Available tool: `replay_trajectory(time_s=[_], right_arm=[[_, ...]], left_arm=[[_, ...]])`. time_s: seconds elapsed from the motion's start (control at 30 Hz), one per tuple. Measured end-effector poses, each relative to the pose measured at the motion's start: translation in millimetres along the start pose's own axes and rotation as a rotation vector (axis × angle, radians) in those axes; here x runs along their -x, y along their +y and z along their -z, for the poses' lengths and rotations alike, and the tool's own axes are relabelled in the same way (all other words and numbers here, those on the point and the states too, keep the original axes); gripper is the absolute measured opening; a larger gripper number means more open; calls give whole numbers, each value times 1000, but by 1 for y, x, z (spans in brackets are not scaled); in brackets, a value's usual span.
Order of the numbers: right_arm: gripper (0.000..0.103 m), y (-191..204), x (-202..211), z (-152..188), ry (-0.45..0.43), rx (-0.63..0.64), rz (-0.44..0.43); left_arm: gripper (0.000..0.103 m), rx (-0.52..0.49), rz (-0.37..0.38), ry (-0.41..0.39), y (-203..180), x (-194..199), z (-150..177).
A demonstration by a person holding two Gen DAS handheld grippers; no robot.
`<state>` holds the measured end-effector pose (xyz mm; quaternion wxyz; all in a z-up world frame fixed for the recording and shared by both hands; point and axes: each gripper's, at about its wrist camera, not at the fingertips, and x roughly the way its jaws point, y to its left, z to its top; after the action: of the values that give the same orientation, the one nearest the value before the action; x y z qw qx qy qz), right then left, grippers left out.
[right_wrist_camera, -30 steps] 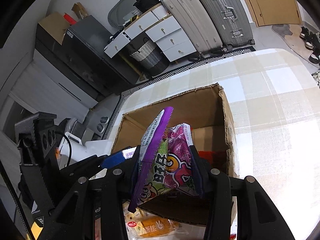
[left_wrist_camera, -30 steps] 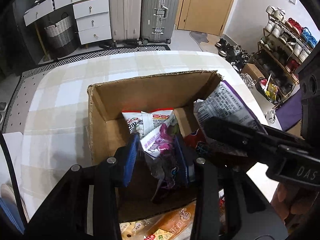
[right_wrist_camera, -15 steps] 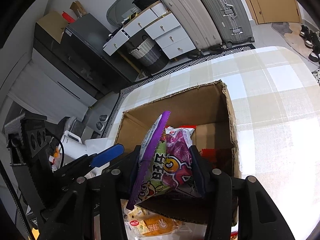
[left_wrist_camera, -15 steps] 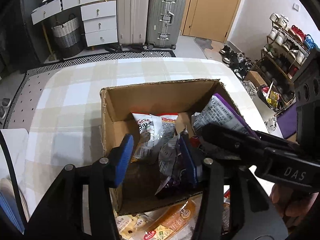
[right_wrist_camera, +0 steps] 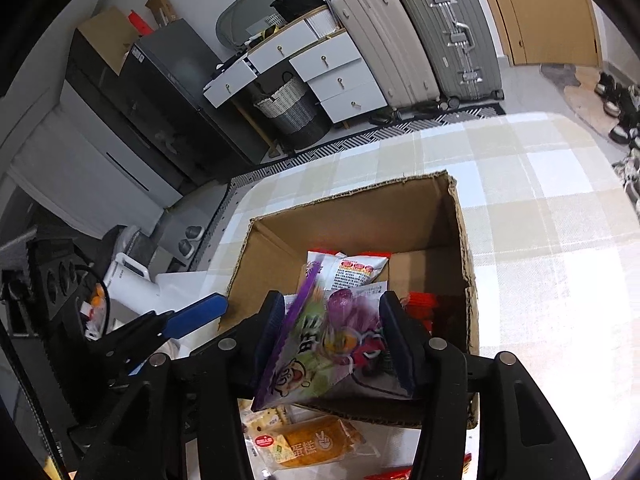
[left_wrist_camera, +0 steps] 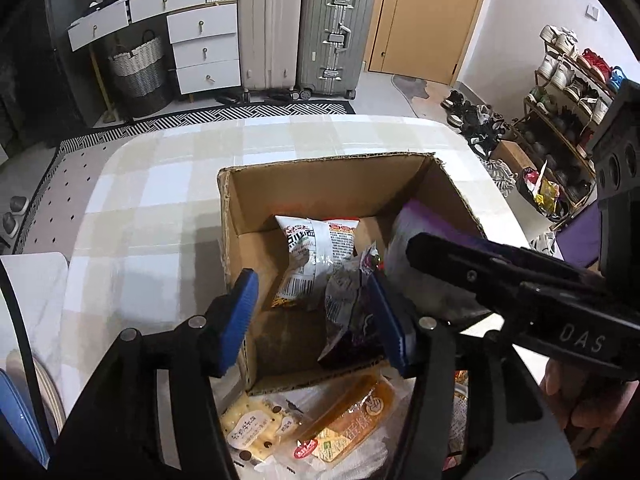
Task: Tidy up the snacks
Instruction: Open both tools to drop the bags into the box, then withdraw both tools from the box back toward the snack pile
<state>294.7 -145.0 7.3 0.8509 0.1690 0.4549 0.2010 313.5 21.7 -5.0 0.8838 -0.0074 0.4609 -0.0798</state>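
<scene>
Landmark: cardboard box (left_wrist_camera: 320, 184), open-topped, standing on the checked tablecloth (left_wrist_camera: 160, 184).

Item 1. My left gripper (left_wrist_camera: 316, 316), blue pads spread wide and gripping nothing; its left pad sits outside the box's left wall, its right pad inside the box, beside a dark crumpled snack bag (left_wrist_camera: 348, 320).

Item 2. My right gripper (right_wrist_camera: 332, 340), pinching a purple-and-green snack bag (right_wrist_camera: 320, 344) between its fingers, held over the near part of the box, the bag's lower edge hanging past the box's near wall.

Item 3. White snack packet with red print (left_wrist_camera: 316, 252), lying inside the box toward its far wall, tilted.

Item 4. Red packet (right_wrist_camera: 420, 304), inside the box against its right wall, partly hidden.

Item 5. Orange cake packet (left_wrist_camera: 344, 416), on the table just outside the box's near wall.

Item 6. Pale biscuit packet (left_wrist_camera: 248, 432), beside the cake packet, also outside the near wall.
</scene>
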Motion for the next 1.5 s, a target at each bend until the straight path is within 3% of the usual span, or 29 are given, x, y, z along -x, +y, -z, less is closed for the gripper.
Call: replay_trajectory(time_s=[0.33, 0.63, 0.87, 1.13, 1.27, 1.37, 1.5], right_arm=[[51, 18, 20, 4, -34, 60, 38], [51, 39, 76, 31, -78, 142, 95], [51, 51, 128, 69, -147, 191, 109], [51, 66, 194, 131, -254, 255, 92], [51, 73, 220, 167, -300, 281, 91], [59, 75, 234, 195, -333, 277, 74], [65, 74, 247, 229, -360, 264, 51]], left_arm=[[60, 9, -2, -5, 9, 23, 11], [63, 32, -9, -52, 3, 76, 32], [64, 17, -7, -124, -17, 136, 60], [77, -4, -17, -229, -42, 213, 111], [80, -37, -75, -291, -57, 247, 140], [80, -51, -89, -305, -65, 265, 162], [81, -20, -51, -319, -68, 285, 191]])
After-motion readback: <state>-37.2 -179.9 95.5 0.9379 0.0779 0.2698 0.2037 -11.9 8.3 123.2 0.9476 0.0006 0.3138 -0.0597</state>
